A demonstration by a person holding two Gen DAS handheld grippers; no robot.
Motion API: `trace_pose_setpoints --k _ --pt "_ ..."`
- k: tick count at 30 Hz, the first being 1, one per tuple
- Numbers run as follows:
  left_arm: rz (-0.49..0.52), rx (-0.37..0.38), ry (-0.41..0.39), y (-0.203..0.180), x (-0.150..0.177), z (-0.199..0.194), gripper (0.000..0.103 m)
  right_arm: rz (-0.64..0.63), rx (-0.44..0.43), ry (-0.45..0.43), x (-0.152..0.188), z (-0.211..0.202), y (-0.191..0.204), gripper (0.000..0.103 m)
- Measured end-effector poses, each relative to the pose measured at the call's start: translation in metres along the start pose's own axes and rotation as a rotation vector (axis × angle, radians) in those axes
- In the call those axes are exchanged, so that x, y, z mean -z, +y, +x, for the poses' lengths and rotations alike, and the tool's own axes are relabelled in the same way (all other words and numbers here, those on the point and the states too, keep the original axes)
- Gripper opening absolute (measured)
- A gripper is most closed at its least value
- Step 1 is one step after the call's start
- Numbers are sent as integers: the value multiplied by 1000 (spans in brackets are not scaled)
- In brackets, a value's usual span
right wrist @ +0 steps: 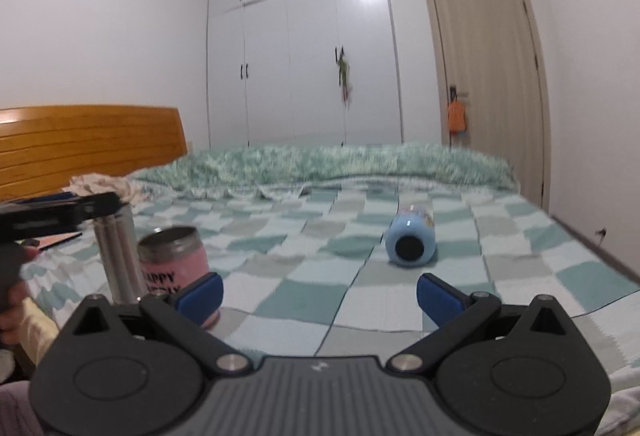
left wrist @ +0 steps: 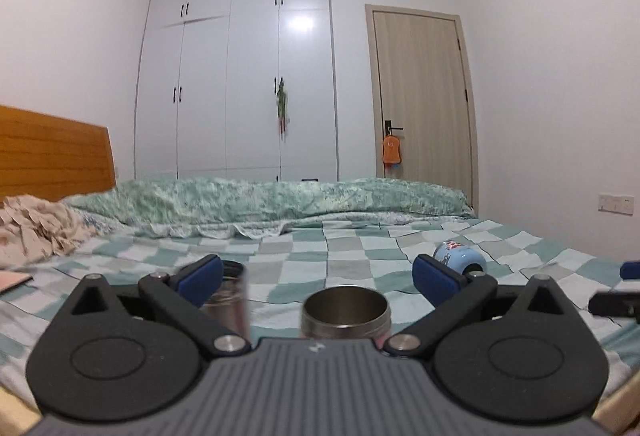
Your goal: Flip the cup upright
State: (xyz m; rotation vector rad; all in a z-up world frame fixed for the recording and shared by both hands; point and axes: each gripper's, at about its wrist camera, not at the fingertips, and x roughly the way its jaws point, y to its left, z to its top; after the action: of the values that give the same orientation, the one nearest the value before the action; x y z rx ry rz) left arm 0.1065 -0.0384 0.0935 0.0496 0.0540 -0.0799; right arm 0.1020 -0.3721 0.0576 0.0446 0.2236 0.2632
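Observation:
A light blue cup (right wrist: pixel 411 239) lies on its side on the checked bedspread, its dark base facing me in the right wrist view; it also shows in the left wrist view (left wrist: pixel 460 257) at the right. My right gripper (right wrist: pixel 320 296) is open and empty, short of the blue cup. My left gripper (left wrist: pixel 318 278) is open and empty, with an upright pink steel-rimmed cup (left wrist: pixel 346 316) just below between its fingers. That pink cup (right wrist: pixel 176 264) stands at the left in the right wrist view.
A tall steel tumbler (right wrist: pixel 118 256) stands upright beside the pink cup. A rumpled green quilt (right wrist: pixel 320 164) lies across the far side of the bed. A wooden headboard (right wrist: pixel 88 144) is at the left. Wardrobe and door stand behind.

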Motion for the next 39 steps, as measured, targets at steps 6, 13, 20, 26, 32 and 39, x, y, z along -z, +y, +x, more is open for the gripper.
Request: trace_pose_setpoints --k 6,13,20,26,32,39 --pt "-9 -33 -28 23 14 -45 103 -4 2 -92 4 -42 15 103" --pt "-22 -111 -43 39 31 -62 103 -103 63 -177 20 -61 33 103" --pt "4 -147 -113 46 19 -67 103 -113 90 -221 14 -69 38 103" --pt "-45 -190 -102 58 29 -66 103 -109 114 -222 21 -63 36 103" --pt "-25 -213 -119 55 31 -71 103 -94 146 -213 24 -58 33 103" --pt "-3 -210 -133 53 33 -76 103 -125 165 -215 27 -58 38 103"
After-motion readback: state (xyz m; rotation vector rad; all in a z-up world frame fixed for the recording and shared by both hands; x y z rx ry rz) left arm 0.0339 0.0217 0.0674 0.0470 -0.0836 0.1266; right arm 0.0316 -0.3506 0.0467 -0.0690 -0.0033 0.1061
